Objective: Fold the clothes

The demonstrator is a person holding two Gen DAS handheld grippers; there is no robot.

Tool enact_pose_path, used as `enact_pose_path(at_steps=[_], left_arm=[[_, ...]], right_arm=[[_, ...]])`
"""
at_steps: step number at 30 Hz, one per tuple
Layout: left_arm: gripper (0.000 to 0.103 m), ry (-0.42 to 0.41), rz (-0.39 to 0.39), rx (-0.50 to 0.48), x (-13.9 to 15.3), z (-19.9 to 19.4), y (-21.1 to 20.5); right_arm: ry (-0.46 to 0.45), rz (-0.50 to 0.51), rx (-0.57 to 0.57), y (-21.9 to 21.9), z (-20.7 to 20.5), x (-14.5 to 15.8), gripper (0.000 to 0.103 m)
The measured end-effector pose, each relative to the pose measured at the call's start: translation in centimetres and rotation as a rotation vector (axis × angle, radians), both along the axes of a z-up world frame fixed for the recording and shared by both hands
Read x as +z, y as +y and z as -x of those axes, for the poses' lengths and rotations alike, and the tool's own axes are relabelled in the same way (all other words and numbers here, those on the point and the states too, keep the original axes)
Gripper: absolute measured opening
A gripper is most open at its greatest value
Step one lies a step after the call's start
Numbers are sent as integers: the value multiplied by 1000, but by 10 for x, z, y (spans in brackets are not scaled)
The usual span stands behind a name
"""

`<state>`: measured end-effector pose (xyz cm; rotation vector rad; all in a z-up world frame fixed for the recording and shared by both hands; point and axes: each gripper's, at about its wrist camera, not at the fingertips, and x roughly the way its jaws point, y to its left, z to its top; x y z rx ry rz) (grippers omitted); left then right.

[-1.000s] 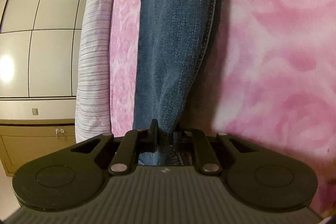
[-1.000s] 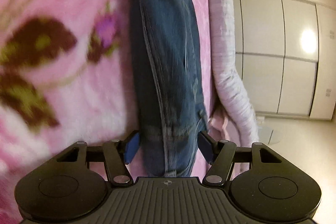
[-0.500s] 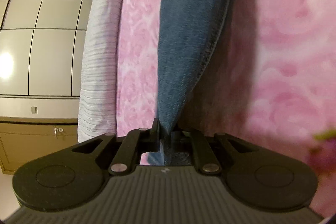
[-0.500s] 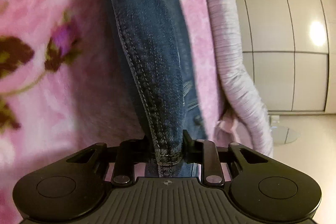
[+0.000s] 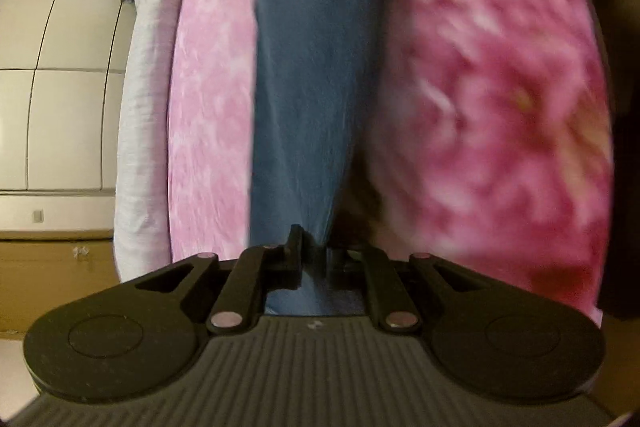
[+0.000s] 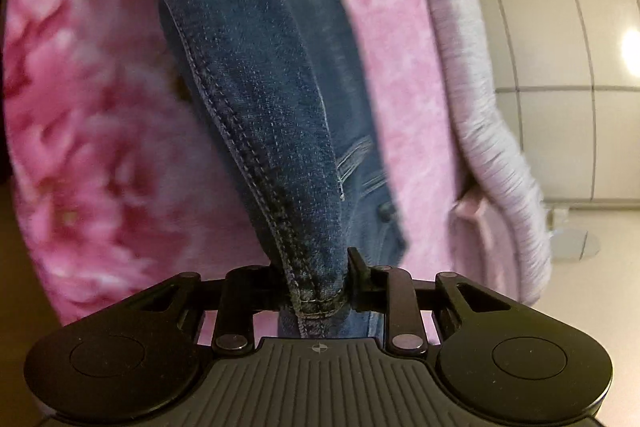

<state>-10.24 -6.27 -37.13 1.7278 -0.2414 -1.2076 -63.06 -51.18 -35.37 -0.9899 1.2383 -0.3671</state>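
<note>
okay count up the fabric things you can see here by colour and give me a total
Blue: 1, the jeans, clamped by the left gripper and the right gripper.
Pink: 1, the floral blanket.
Pale lilac-white: 1, the striped bedding roll.
Total: 3

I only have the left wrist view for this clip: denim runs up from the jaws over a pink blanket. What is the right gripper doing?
Observer: The right gripper is shut on the jeans, pinching a thick stitched seam end.
Reviewer: Any hardware or detail on the denim there? Mine looks plain.
Observer: Yes, a small rivet and pocket stitching show just right of the pinched seam.
Reviewer: Does the blanket look the same on that side?
Observer: The blanket shows large pink flowers left of the jeans, and plainer mottled pink to their right.
Reviewer: Anything beyond the blanket?
Observer: A pale striped cover edges it, with white cabinet doors behind.
</note>
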Motion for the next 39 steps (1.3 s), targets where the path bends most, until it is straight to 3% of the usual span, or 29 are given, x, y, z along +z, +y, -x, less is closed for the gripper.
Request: enact_pose_path(at_steps=[2, 5, 8, 13, 16, 20, 24, 27, 30, 32, 35, 37, 38, 39], left_arm=[[15, 6, 9, 65, 1, -5, 10], [15, 34, 36, 177, 14, -18, 24], [15, 88, 115, 266, 34, -23, 30], [22, 187, 208, 246, 56, -5, 10], [29, 292, 210, 221, 64, 2, -23], [34, 429, 217, 264, 73, -21, -61], [34, 519, 234, 397, 74, -78, -100], [35, 538, 183, 484, 66, -117, -111], [36, 570, 91, 492, 49, -143, -113], [35, 633, 101, 485, 50, -151, -103], [30, 719, 124, 479, 54, -162, -92], [25, 729, 118, 458, 54, -162, -88], [19, 728, 117, 451, 54, -162, -87], [6, 718, 122, 449, 56, -162, -85]], right_arm=[[-15, 12, -70, 6, 4, -5, 42], [-63, 30, -192, 15, 10, -3, 48], [-205, 42, -340, 41, 20, 13, 50], [-529, -138, -431, 92, 10, 45, 52], [-615, -277, -389, 104, -16, 57, 52], [-581, -301, -278, 95, -65, 70, 52], [-558, -368, -197, 84, -105, 76, 52], [-480, -357, -131, 53, -150, 67, 52], [-409, -357, -81, 26, -189, 48, 52], [-376, -366, -69, 8, -209, 37, 52], [-339, -406, -48, -10, -226, 28, 52], [-311, -416, -33, -18, -232, 23, 52], [-297, -419, -26, -21, -235, 20, 52], [-283, -422, -19, -24, -237, 18, 52]])
